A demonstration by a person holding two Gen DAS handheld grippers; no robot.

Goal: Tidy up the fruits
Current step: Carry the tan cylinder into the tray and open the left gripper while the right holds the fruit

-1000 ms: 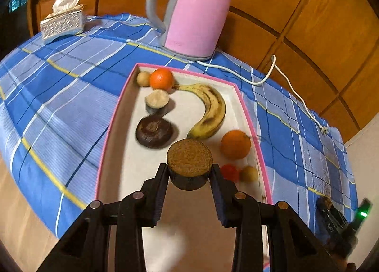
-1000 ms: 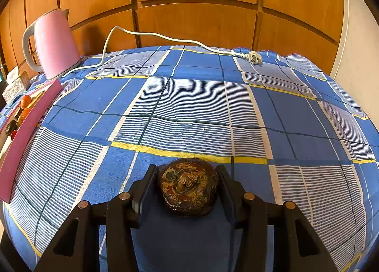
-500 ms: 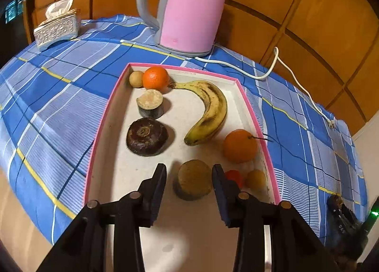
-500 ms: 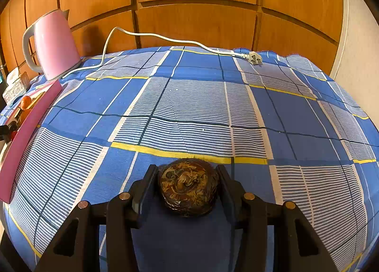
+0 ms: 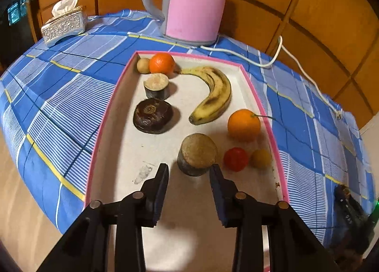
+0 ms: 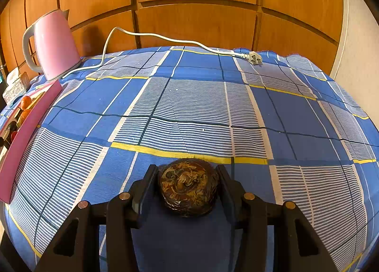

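Note:
A pink-rimmed tray [image 5: 111, 111] holds a banana [image 5: 213, 94], two oranges [image 5: 244, 125] [image 5: 162, 63], a red fruit [image 5: 235, 159], small yellow fruits, a dark round fruit [image 5: 152, 119] and two brown cut-topped pieces [image 5: 197, 157] [image 5: 156, 84]. My left gripper [image 5: 189, 174] is open just behind the nearer cut piece, apart from it. My right gripper [image 6: 187, 177] is shut on a dark brown round fruit [image 6: 188, 186] low over the blue checked cloth, to the right of the tray [image 6: 26, 125].
A pink kettle [image 5: 194, 2] stands behind the tray, also in the right wrist view [image 6: 55, 44]. Its white cord and plug [image 6: 254, 57] lie across the cloth. A tissue box [image 5: 64, 23] sits far left. The table edge drops off at the near left.
My left gripper set the brown cut-topped piece down in the tray, opened and drew back. My right gripper has stayed still with its fruit.

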